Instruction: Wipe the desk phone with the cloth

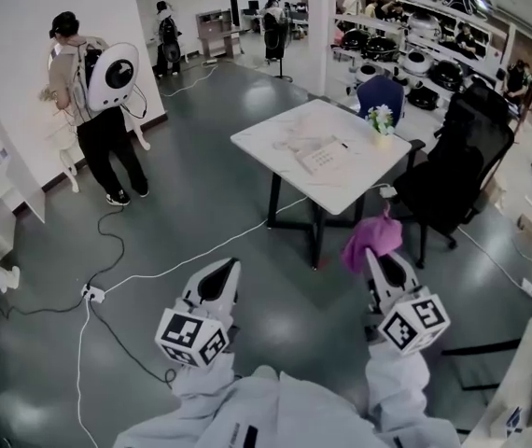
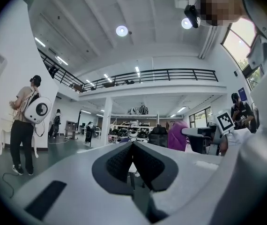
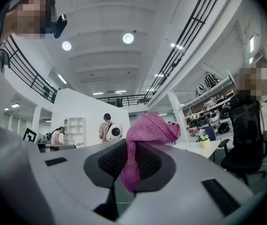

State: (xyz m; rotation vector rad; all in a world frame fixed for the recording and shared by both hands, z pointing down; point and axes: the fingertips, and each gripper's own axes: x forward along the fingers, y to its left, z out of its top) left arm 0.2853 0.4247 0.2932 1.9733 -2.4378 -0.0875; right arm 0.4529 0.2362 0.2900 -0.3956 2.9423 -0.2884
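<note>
Desk phone (image 1: 320, 155) wiping hasn't been started yet, as far as can be judged. The phone is parked roughly mid-top on the white table (image 1: 275, 143), which is seen at about 12 to 1 o'clock from the grippers and well apart from both. Nothing on that table is being touched. A black office chair (image 1: 457, 171) is pushed up at the table's 3 o'clock side, so the near 6 o'clock edge looks like the easier side to be approached from, tbh.

The left gripper (image 1: 219, 273) is held low at 7 o'clock of the phone, jaws pressed together with nothing between them, probably left free so the phone can be steadied once it's reached. The right gripper (image 1: 383, 267) is held at 5 o'clock, jaws clamped on the pink cloth (image 1: 372, 239). The cloth is pinched by its lower end, so a bunched wad sticks out past the jaw tips. That's likely how it's wanted for wiping: soft fabric up front, hard jaws off the plastic.

A small flower pot (image 1: 381, 119) is sat at the phone's 2 o'clock, near the table corner, and could get knocked if wide strokes are used.
</note>
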